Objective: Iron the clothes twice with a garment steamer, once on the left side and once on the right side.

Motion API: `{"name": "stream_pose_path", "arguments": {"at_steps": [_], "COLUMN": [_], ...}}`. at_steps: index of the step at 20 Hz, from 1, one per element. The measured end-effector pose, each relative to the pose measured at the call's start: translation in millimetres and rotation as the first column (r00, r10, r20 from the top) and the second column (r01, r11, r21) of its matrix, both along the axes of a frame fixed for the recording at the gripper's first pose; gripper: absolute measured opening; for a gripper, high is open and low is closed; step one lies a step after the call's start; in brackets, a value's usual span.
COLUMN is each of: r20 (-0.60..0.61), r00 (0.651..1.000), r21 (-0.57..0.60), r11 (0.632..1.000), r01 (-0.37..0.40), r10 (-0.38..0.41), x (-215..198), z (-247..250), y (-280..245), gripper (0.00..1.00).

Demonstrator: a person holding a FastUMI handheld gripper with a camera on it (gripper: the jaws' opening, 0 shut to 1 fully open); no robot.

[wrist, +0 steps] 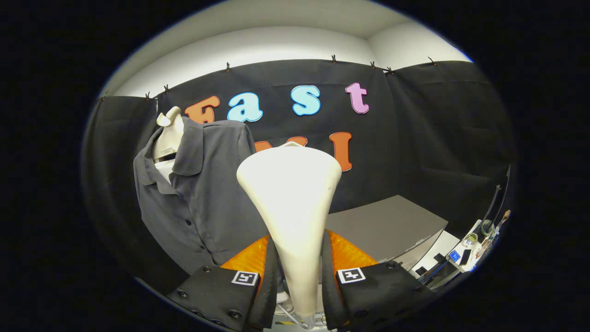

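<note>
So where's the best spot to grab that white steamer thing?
On its thin handle, low down, where the claw already has it, one finger on each side. The steamer flares into a wide head near the grey shirt, too broad to pinch, so squeezing the narrow neck from both sides looks safest.

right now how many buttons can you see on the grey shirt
2 on the grey shirt: one button mid-placket, another button below it. The steamer head clamped in the gripper may hide more.

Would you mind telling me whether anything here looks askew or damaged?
Nothing looks damaged. The tongs grip the white steamer upright. The grey shirt hangs on its mannequin with the collar open and the placket slanting, as a loose shirt would.
</note>
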State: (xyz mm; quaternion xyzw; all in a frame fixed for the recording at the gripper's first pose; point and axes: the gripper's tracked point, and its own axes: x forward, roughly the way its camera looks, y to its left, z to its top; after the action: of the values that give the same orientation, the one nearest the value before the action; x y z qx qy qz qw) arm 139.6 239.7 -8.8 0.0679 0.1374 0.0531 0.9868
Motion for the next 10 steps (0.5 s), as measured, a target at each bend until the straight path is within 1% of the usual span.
{"name": "stream_pose_path", "arguments": {"at_steps": [6, 10], "r20": [0.017, 0.016], "r00": [0.999, 0.998], "r21": [-0.004, -0.012], "r11": [0.999, 0.998], "r01": [-0.033, -0.065], "r10": [0.033, 0.065], "x": [-4.3, 7.0], "z": [5.3, 5.5], "y": [68.9, 110.9], "gripper": [0.49, 0.49]}}
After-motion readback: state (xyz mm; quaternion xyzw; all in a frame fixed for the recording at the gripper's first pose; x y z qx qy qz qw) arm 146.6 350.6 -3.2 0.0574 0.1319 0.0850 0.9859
